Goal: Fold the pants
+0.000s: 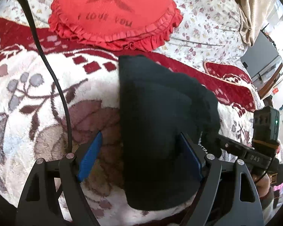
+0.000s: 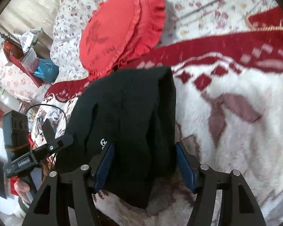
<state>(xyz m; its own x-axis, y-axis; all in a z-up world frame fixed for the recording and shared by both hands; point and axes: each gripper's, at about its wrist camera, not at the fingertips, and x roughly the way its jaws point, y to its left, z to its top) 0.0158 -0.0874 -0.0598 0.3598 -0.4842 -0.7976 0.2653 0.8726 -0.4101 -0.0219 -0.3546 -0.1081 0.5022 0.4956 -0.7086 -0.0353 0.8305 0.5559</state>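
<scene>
Pants [image 1: 160, 124], black and folded into a compact bundle, lie on a fluffy white blanket [image 1: 37, 98] patterned with dark red bands and muted leaf shapes. The blanket covers a bed; beyond it shows a sheet [image 1: 203, 18] printed with small flowers.

A round red cushion [image 1: 113, 13] with a ruffled edge and the words "I love you" sits just past the far end of the pants, close to the bundle.

Both tools reach over the near end of the bundle. The left gripper [image 1: 139, 154] has its blue-padded jaws spread wide: the left pad stands clear over bare blanket, while the other pad is right against the dark cloth's side. It is released, gripping nothing.

The right gripper [image 2: 144, 162] straddles the bundle, with cloth between its blue pads. The left pad lies against the fabric near a small white logo [image 2: 103, 143]; the right pad stands just off the bundle's edge. Its jaws look let go rather than clenched.

A black cable [image 1: 47, 66] trails across the blanket in the left wrist view. Each view catches the other tool at its edge, held by a person's hand [image 2: 22, 188].
</scene>
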